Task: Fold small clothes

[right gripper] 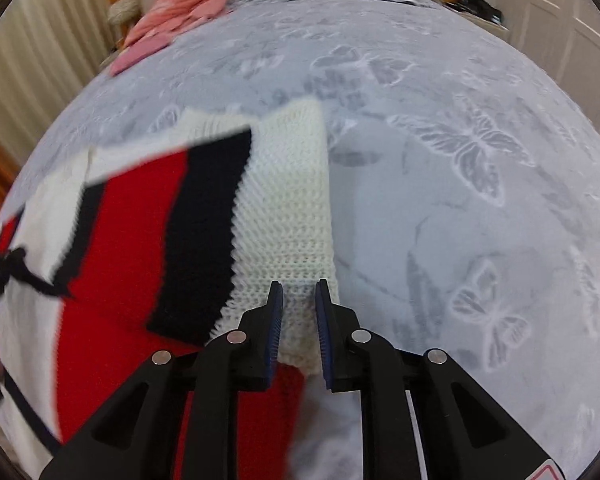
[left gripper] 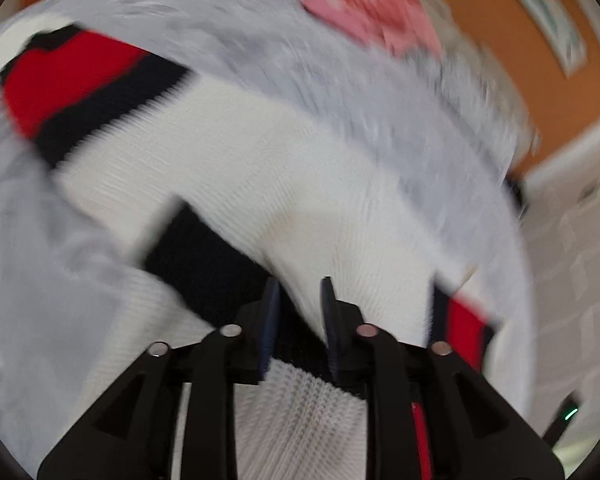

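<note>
1. The left gripper point(left gripper: 300, 292) has its two blue-padded fingers point(left gripper: 272, 320) drawn close together, with a fold of the knitted sweater point(left gripper: 260, 152) pinched between them where a dark navy band meets the white knit

2. The left wrist view is smeared with motion blur, so finer detail of the fabric near the fingertips is hard to read

3. The sweater is white with red and navy stripes; in the left view it stretches from the gripper away toward the far left of the bed, where a red and navy section point(left gripper: 72, 84) lies on the cover

4. The right gripper point(right gripper: 299, 294) stands with its fingers nearly closed on the white ribbed edge of the same sweater point(right gripper: 288, 216), the knit bunched between the blue pads point(right gripper: 277, 320)

5. In the right view the sweater hangs to the left of the gripper, showing a navy band point(right gripper: 204, 236), a broad red panel point(right gripper: 128, 248) and a dark cord tie point(right gripper: 8, 272) at the far left

6. The bed cover point(right gripper: 460, 160) is pale grey with a raised butterfly pattern and carries the sweater near its nearer left part

7. A pile of pink clothes point(right gripper: 188, 4) lies at the far left corner of the bed, well apart from the sweater
</note>
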Tool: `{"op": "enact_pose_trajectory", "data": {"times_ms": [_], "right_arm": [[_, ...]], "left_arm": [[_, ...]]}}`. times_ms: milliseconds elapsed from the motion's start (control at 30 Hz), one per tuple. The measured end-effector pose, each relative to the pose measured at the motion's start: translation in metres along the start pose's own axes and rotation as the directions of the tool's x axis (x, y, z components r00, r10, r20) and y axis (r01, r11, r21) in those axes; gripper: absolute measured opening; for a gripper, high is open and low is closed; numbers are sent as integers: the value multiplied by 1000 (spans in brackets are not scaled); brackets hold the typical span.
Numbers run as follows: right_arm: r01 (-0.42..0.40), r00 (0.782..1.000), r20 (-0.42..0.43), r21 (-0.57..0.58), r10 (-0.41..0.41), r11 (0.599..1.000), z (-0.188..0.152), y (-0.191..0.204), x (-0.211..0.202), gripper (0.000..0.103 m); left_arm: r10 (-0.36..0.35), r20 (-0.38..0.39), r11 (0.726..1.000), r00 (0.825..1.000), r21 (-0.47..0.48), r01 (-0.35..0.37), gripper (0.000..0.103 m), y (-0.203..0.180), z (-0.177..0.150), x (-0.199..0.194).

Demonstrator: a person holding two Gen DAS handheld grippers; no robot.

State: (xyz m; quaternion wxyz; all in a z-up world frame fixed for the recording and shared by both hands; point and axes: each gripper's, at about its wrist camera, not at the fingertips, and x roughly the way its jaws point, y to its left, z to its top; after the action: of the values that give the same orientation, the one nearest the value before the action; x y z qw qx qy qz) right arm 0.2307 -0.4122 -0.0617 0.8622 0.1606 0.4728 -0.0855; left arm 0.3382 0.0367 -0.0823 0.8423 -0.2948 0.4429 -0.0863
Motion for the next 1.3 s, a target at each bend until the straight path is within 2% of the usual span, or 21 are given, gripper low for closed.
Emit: {"op": "enact_pose_trajectory", "data": {"times_ms": [67,167,233,267,367,433,467,500,533,567,633,700,800,833,900,1000,1067,1200,1233,1267,1300], "right_arm": [[-34,998,49,-10,34,999,-11,11,-24,23],[-87,994,64,-52,91,995,-47,31,-50,31],[-117,992,30,-60,119,991,-76,43,-58,34],[-123,992,12,-58,124,991,-84,48,-58,34],[-139,989,-54,-50,136,989,-111,59,-60,34],[-134,988,-80,-60,129,989,-119,65,-62,34],[-132,988,-87,-66,126,989,-120,67,-63,35],[-127,989,-88,-71,121,989,-117,67,-60,36],[-116,990,-85,-81,109,990,-115,69,-62,37],[-110,992,-79,-87,103,990,-113,70,-63,38],[-104,993,-65,-88,99,991,-110,70,-68,38],[-107,994,-48,-83,103,991,-107,69,-76,38],[-114,993,-27,-69,113,991,-104,68,-82,39],[-115,993,-21,-62,114,991,-104,68,-83,39],[-133,991,-12,-41,132,990,-102,69,-85,39],[-150,989,-2,-16,150,989,-99,68,-84,43],[-158,987,-5,-2,158,987,-96,64,-80,48],[-154,987,-38,11,154,988,-85,56,-66,49],[-155,987,-40,6,155,988,-80,55,-64,49],[-163,986,-36,-1,163,987,-74,55,-63,50],[-173,985,-28,-7,173,985,-68,56,-62,55]], "left_arm": [[36,83,995,996,-97,-27,71,38,25,-31],[154,177,965,972,-239,-110,76,102,63,-59],[246,193,909,950,-385,-157,77,160,96,-72],[284,199,867,938,-471,-162,77,193,113,-78],[309,223,785,924,-609,-116,73,255,140,-85],[317,232,780,920,-616,-113,69,270,151,-85],[325,239,789,915,-603,-123,56,272,156,-85],[310,226,813,924,-566,-134,43,274,166,-81],[285,196,828,938,-544,-138,7,272,169,-74],[272,151,837,950,-524,-156,6,268,172,-66],[296,208,862,932,-479,-167,5,252,177,-78],[262,301,919,917,-367,-142,5,210,182,-100],[134,383,988,914,-124,-93,5,129,178,-132],[68,395,998,916,-30,-61,5,96,168,-141],[-87,347,984,934,179,25,5,22,132,-151],[-216,207,923,954,364,129,5,-52,63,-142],[-223,97,899,970,405,167,6,-76,11,-118],[-121,-69,907,990,399,138,11,-76,-76,-68],[-113,-80,910,990,393,136,23,-73,-90,-66],[-122,-83,916,989,375,145,42,-68,-101,-66],[-138,-60,930,989,336,151,52,-60,-109,-71]]}}
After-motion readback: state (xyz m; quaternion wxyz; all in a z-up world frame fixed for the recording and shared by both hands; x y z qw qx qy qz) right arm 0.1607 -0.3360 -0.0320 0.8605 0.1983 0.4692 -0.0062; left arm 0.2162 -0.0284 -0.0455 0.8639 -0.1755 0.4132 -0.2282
